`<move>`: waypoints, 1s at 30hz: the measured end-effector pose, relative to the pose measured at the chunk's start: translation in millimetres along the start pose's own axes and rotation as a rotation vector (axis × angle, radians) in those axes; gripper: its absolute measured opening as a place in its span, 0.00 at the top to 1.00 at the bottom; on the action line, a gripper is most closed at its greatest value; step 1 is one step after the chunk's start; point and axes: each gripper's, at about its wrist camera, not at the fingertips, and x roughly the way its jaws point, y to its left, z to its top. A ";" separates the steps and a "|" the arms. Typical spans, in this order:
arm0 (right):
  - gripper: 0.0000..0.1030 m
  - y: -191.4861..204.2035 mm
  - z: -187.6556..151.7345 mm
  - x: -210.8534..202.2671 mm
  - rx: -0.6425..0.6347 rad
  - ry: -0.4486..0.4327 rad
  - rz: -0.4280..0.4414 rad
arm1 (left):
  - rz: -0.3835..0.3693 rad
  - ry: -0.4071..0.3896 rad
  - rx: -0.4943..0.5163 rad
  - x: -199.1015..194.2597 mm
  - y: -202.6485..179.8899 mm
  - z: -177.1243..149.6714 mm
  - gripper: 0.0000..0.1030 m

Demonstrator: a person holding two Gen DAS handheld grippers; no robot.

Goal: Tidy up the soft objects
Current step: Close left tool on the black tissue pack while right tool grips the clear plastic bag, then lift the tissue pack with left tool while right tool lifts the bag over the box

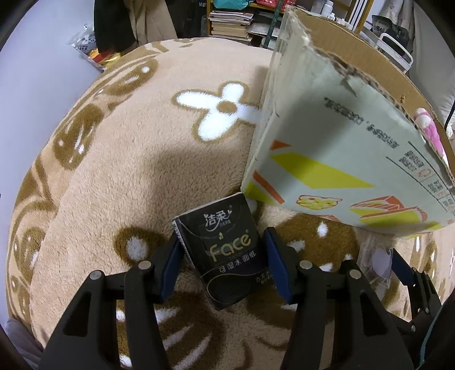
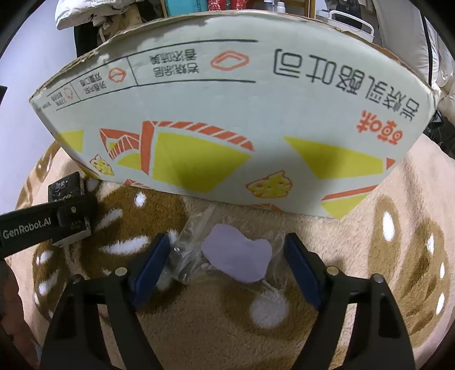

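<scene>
A black "Face" tissue pack lies on the tan fleece blanket, between the fingers of my left gripper. The jaws stand open around it, pads close to its sides. The pack also shows in the right wrist view, partly behind the left gripper. A clear plastic bag with a lilac soft piece lies on the blanket between the open fingers of my right gripper; the bag also shows in the left wrist view. A printed cardboard box stands just beyond both objects.
The box has an open top with something pink at its rim. Bookshelves and clutter stand beyond the blanket. A white wall is at the left.
</scene>
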 end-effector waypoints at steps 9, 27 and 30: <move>0.24 -34.2 -1.8 -15.9 0.001 -0.005 0.019 | 0.014 -0.017 0.017 -5.7 -4.7 -6.0 0.47; 0.27 -74.9 -5.2 -73.0 0.070 -0.055 0.104 | 0.017 -0.103 0.072 -50.1 -14.7 -38.5 0.47; 0.27 -79.8 -8.4 -93.5 0.071 -0.094 0.114 | 0.005 -0.148 0.080 -66.8 -14.5 -45.9 0.47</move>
